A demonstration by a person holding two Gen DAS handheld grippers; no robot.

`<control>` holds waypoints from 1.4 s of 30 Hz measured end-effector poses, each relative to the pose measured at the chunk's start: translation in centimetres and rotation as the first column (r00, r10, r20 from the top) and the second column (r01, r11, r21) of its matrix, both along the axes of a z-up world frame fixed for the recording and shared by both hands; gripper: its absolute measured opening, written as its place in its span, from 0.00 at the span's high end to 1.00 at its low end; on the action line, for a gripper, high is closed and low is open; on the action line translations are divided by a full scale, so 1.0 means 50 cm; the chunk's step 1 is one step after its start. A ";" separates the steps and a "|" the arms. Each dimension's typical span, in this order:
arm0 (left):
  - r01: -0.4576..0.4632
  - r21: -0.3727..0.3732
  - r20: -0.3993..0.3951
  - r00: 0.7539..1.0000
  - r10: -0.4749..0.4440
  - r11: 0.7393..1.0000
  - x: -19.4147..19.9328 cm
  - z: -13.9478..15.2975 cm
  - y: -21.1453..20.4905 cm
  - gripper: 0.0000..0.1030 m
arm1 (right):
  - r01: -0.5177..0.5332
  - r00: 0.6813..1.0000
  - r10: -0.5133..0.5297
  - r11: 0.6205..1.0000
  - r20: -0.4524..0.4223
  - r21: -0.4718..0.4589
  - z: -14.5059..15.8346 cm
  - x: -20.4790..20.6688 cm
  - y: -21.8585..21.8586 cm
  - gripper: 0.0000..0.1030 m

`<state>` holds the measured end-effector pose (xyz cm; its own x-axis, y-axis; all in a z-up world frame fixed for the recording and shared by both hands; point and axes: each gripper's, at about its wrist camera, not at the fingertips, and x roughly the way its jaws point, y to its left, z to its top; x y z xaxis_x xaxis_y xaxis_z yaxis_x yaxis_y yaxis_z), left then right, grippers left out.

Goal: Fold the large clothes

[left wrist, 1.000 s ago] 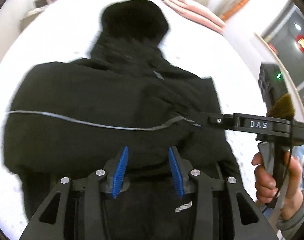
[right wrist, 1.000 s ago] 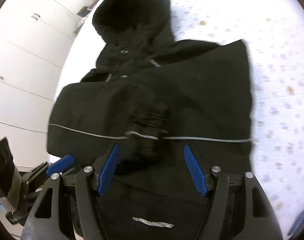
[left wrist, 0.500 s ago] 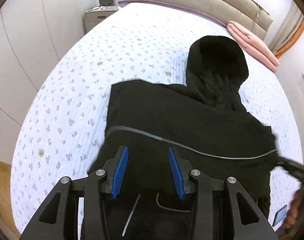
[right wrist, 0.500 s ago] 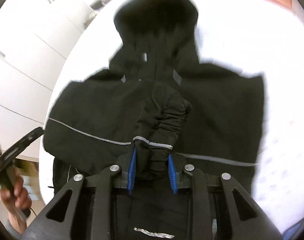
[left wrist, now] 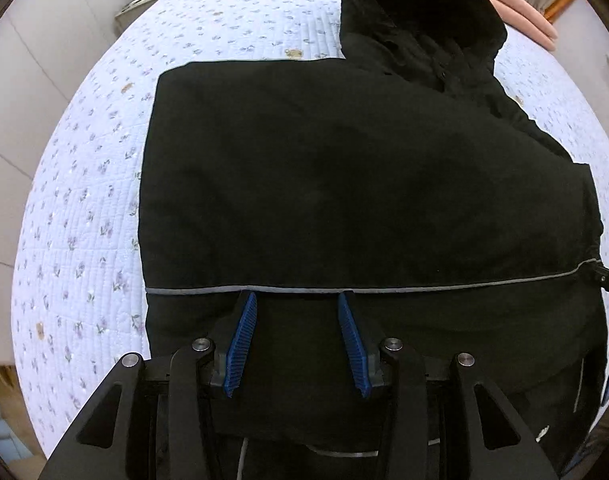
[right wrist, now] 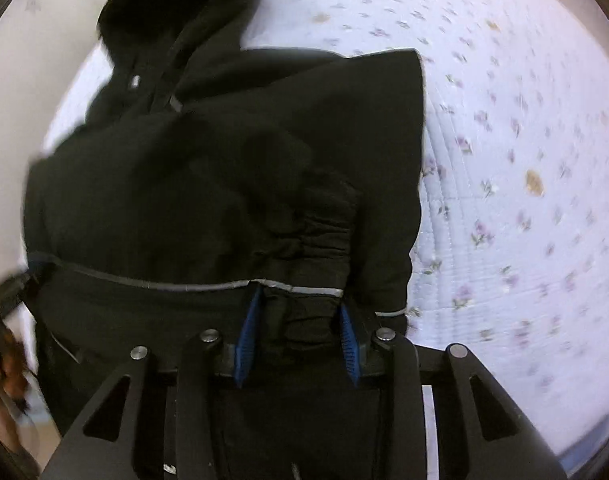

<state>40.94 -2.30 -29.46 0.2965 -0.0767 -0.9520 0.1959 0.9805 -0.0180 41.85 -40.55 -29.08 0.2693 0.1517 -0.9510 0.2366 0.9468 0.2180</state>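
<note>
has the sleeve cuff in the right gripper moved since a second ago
Yes. The sleeve cuff lay loose on the jacket's body; now it sits between the right gripper's pads, nearer the grey stripe.

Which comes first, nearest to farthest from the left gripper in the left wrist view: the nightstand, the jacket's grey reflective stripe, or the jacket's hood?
From the left gripper:
1. Grey reflective stripe, running across the jacket just past the fingertips.
2. Hood, at the far end of the jacket, upper right.
3. Nightstand, beyond the bed's edge, upper left.

My right wrist view is smeared; the jacket (right wrist: 208, 184) hem runs off the bottom, and its hood (left wrist: 420, 16) is clipped at the top.
</note>
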 end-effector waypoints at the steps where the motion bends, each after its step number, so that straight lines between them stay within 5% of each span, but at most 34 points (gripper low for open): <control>1: -0.001 0.002 0.000 1.000 0.001 1.000 0.000 0.003 0.001 0.57 | -0.006 1.000 0.006 1.000 -0.003 0.003 0.004 0.001 0.001 0.65; 6: -0.018 0.005 0.049 0.999 0.017 1.000 -0.018 0.073 0.005 0.57 | -0.061 0.998 0.061 0.998 -0.022 0.001 0.046 0.001 -0.001 0.56; 13: -0.040 -0.038 0.102 0.994 0.044 0.998 0.027 0.126 -0.012 0.57 | -0.057 0.991 0.054 0.998 0.120 0.019 0.164 0.038 0.002 0.47; 22: -0.027 0.021 0.034 0.999 0.026 0.999 0.101 0.002 -0.010 0.57 | -0.072 0.997 0.071 0.994 -0.015 -0.088 -0.007 0.130 0.056 0.52; 26: 0.041 0.060 0.030 0.999 -0.043 0.997 0.098 0.018 -0.024 0.57 | -0.059 0.998 0.057 0.991 -0.021 -0.117 0.005 0.126 0.066 0.52; 33: 0.096 -0.024 0.079 0.992 -0.094 0.995 0.050 0.122 0.046 0.57 | -0.004 1.000 0.007 0.994 0.025 -0.112 0.121 0.025 0.085 0.49; 38: 0.093 0.017 -0.013 0.996 -0.093 0.995 0.050 0.042 0.091 0.57 | 0.030 0.993 -0.047 0.986 -0.106 -0.161 0.046 -0.041 0.086 0.50; 40: 0.096 0.017 -0.008 0.995 -0.096 0.995 0.051 0.021 0.096 0.52 | 0.073 0.987 -0.087 0.991 -0.132 -0.113 0.007 -0.047 0.077 0.48; 42: 0.098 0.053 0.004 0.995 -0.098 0.994 0.052 0.010 0.099 0.36 | 0.097 0.985 -0.109 0.991 -0.131 -0.097 -0.006 -0.044 0.070 0.46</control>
<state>43.53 2.63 -28.96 0.2963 -0.0553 -0.9535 0.2910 0.9561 0.0350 39.67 -37.04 -29.40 0.1464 0.0417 -0.9883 0.3555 0.9302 0.0919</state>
